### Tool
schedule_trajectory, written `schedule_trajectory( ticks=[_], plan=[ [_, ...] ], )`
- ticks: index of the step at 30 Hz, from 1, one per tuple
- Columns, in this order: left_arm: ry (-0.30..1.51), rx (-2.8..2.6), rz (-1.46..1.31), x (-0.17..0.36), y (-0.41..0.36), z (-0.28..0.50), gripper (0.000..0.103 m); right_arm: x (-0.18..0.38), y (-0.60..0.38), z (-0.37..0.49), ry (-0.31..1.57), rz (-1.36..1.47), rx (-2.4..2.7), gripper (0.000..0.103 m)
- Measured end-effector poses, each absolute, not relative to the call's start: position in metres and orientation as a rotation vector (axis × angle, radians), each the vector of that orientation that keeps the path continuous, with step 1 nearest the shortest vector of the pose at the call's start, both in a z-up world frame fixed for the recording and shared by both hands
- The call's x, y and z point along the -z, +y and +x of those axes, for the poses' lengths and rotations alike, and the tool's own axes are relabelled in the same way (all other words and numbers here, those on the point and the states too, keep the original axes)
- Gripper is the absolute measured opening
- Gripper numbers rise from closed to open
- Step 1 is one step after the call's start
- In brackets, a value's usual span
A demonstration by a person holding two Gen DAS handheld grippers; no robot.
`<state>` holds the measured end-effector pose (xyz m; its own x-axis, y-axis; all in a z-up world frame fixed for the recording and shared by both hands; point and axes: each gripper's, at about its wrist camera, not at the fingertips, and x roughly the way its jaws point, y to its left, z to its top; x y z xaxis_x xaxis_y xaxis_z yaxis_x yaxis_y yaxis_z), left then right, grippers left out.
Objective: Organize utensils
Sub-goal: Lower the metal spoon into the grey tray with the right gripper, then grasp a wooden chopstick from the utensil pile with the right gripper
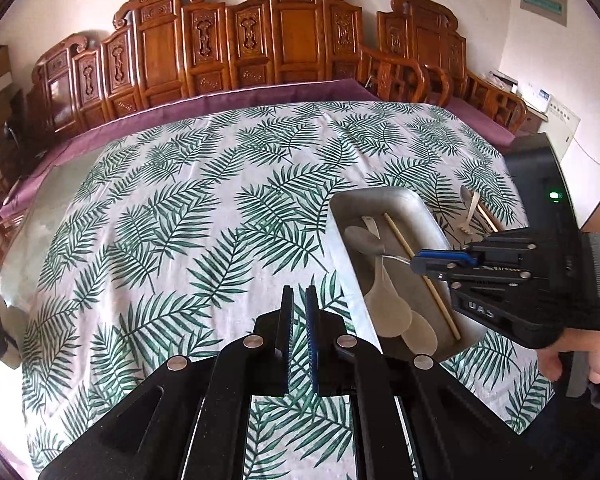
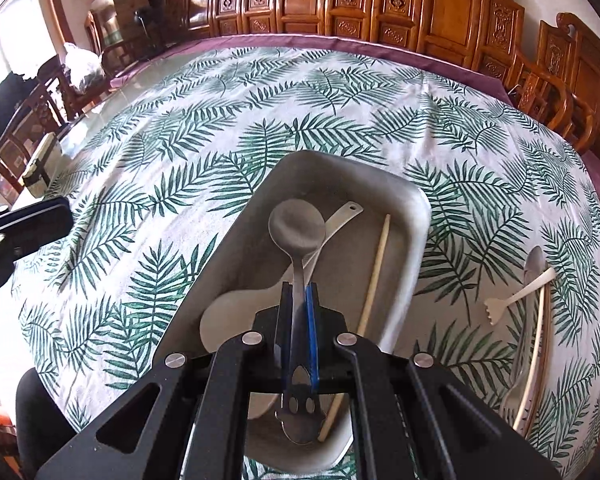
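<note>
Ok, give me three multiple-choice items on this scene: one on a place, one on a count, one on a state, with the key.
1. Where does the white plastic fork lie?
A. inside the metal tray
B. on the tablecloth, outside the tray
C. between the left hand-held gripper's fingers

2. How many single wooden chopsticks lie inside the metal tray?
A. one
B. three
C. none

3. What is the right hand-held gripper doing?
A. standing open and empty
B. shut on a chopstick
C. shut on the metal spoon's handle

Key:
1 B, the fork rests on the leaf-print tablecloth to the right of the tray.
2 A, one wooden chopstick lies along the tray's right side.
3 C, the metal spoon has its handle clamped between the fingers, bowl over the tray.
</note>
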<state>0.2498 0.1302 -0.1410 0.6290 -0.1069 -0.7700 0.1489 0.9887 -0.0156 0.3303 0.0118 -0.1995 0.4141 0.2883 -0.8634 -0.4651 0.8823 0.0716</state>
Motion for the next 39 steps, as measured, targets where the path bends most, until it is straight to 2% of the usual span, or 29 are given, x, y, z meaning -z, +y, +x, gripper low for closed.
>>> schedule_trajectory(
  ticks=[14,22,23,24,28,30,34,36,39],
  plan=[
    [0.881,0.141,0.046,0.142,0.138,0.245,0.005,0.202,0.016,0.334,1.066,-0.138,-0.494,0.009],
    [0.881,0.153,0.052,0.139,0.124,0.244,0.005,0.179,0.003,0.321,1.01,-0.097,-0.554,0.009],
    [0.881,0.156,0.052,0.139,0.122,0.244,0.009,0.175,-0.002,0.319,0.998,-0.097,-0.556,0.009],
    [0.876,0.161,0.053,0.138,0.119,0.243,0.016,0.172,-0.008,0.317,0.989,-0.095,-0.555,0.009],
    [0.868,0.181,0.058,0.136,0.104,0.243,0.021,0.165,-0.044,0.314,0.963,-0.081,-0.528,0.009],
    [0.864,0.195,0.065,0.135,0.094,0.243,0.029,0.164,-0.071,0.313,0.952,-0.077,-0.5,0.009],
    [0.861,0.223,0.068,0.136,0.074,0.245,0.039,0.169,-0.13,0.309,0.939,-0.086,-0.413,0.009],
    [0.855,0.238,0.067,0.135,0.061,0.246,0.049,0.175,-0.154,0.306,0.942,-0.092,-0.382,0.009],
    [0.86,0.258,0.074,0.138,0.042,0.248,0.049,0.185,-0.191,0.303,0.952,-0.087,-0.337,0.009]
  ],
)
